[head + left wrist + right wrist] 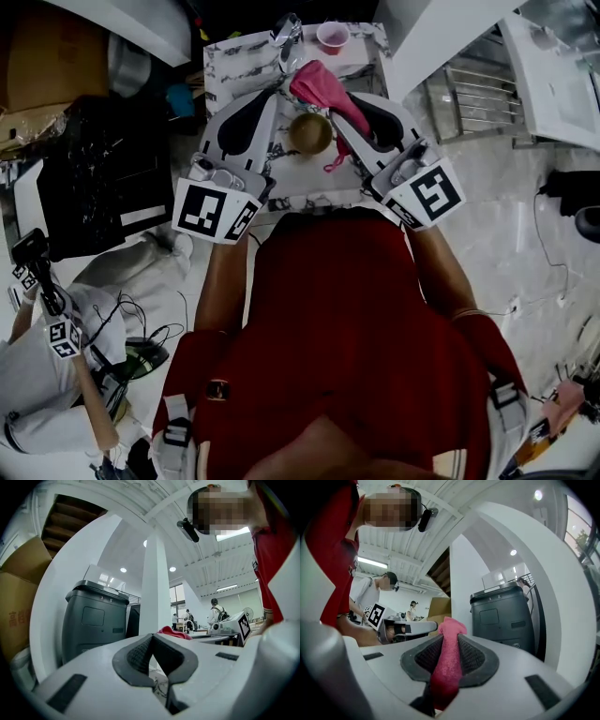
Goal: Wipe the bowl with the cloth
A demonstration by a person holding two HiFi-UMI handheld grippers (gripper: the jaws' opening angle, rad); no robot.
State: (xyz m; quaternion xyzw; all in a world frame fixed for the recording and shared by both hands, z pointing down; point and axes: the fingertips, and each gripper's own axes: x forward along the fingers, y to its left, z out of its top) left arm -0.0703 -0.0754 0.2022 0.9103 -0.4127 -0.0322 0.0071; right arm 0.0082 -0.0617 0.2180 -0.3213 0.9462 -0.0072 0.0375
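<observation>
Right tool (450,641) clamps cloth (319,86); cloth lengthwise along jaws, beside bowl (310,133).

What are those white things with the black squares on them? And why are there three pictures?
They are two grabbing tools, each with two jaws. A person in red holds one in each hand. The head view comes from a camera on the person's head, looking down. The other two pictures come from a camera riding on each tool. On the small marble table sit a brown bowl and a pink cup. The right gripper pinches a pink cloth near the bowl. The left gripper has its jaws together, holding nothing.
</observation>
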